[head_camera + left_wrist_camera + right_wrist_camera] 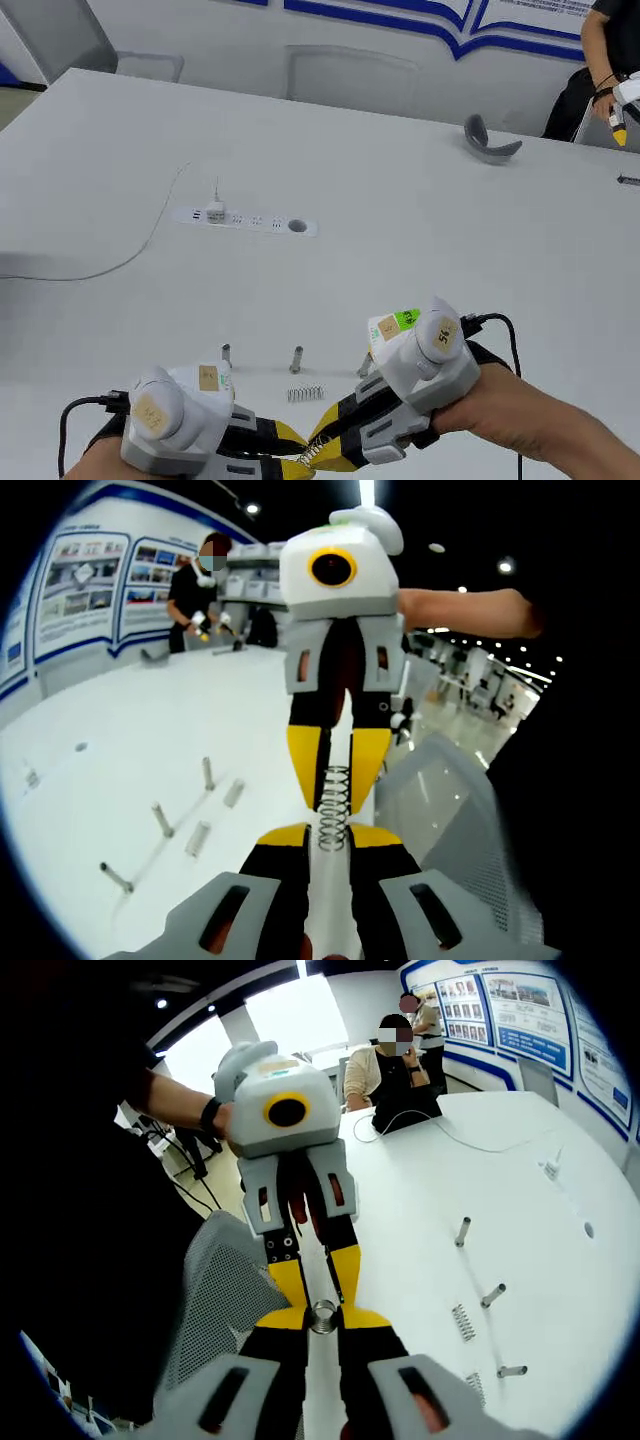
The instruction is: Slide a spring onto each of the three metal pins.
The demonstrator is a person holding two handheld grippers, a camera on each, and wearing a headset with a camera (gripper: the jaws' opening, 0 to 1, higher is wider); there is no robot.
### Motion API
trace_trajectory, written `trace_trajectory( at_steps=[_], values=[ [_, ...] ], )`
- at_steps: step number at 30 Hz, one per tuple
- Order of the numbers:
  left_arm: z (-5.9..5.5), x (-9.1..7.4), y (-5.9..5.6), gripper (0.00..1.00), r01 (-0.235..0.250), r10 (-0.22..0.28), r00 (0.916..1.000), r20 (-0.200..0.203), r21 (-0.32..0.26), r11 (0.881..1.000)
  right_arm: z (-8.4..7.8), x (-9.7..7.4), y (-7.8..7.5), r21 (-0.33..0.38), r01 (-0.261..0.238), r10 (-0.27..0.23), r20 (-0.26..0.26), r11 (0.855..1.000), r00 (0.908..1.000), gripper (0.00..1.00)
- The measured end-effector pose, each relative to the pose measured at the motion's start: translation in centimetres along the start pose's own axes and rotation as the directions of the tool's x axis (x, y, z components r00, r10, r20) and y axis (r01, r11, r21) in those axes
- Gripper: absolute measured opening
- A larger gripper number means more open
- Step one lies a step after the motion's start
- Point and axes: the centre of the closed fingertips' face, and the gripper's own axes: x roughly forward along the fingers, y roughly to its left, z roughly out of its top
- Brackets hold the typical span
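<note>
While tip to tip, left tongs (pixel 329 840) and right tongs (pixel 324 1317) tight on 1 spring (pixel 334 798), lengthwise between them.

Nothing reads for certain. A tan sticker (pixel 445 337) on the right gripper (pixel 318 448) bears two handwritten digits, perhaps 56. Its green label (pixel 405 318) and the tan stickers (pixel 150 413) on the left gripper (pixel 290 450) are blurred. The print on the wall posters (pixel 535 1020) is too small to read.

The left tool (pixel 296 462) and right tool (pixel 326 441) are pale grey with yellow-black jaws, tan stickers (pixel 445 336) and black cables (pixel 503 325).
</note>
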Motion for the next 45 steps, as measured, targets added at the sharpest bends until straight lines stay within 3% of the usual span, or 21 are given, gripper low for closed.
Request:
trace_trajectory(
  at_steps=[5,12,21,29,34,42,45],
  values=[
    [-1.3,-1.0,0.7,0.15,-0.021,0.022,0.9997,0.012,-0.064,0.998,-0.2,0.3,-0.5,0.019,0.02,-0.02,-0.003,1.0,0.9998,0.12],
    [-3.9,-2.7,2.7,0.14,-0.101,0.1,0.9949,-0.007,-0.128,0.987,-1.2,1.0,-0.7,0.06,0.045,-0.046,0.011,0.997,0.9989,0.12],
    [-5.6,-4.7,5.4,0.22,-0.213,0.214,0.9767,-0.013,-0.191,0.958,-3.3,1.8,-1.4,0.103,0.09,-0.087,-0.029,0.991,0.9958,0.12],
    [-6.9,-6.3,7.9,0.28,-0.314,0.315,0.9485,-0.029,-0.227,0.922,-3.2,2.3,-3.6,0.105,0.147,-0.143,-0.046,0.984,0.9886,0.12],
    [-7.9,-7.6,9.4,0.34,-0.399,0.396,0.9162,-0.06,-0.23,0.888,-2.8,2.7,-5.3,0.099,0.168,-0.163,-0.058,0.981,0.9849,0.12],
    [-8.2,-9.1,11.0,0.41,-0.459,0.47,0.8817,-0.039,-0.302,0.836,-1.4,3.6,-7.8,0.099,0.184,-0.177,-0.071,0.978,0.9816,0.12],
    [-8.3,-9.4,11.3,0.43,-0.472,0.485,0.8736,-0.039,-0.312,0.825,-1.0,4.2,-8.5,0.102,0.188,-0.181,-0.073,0.977,0.9808,0.12]
  ],
)
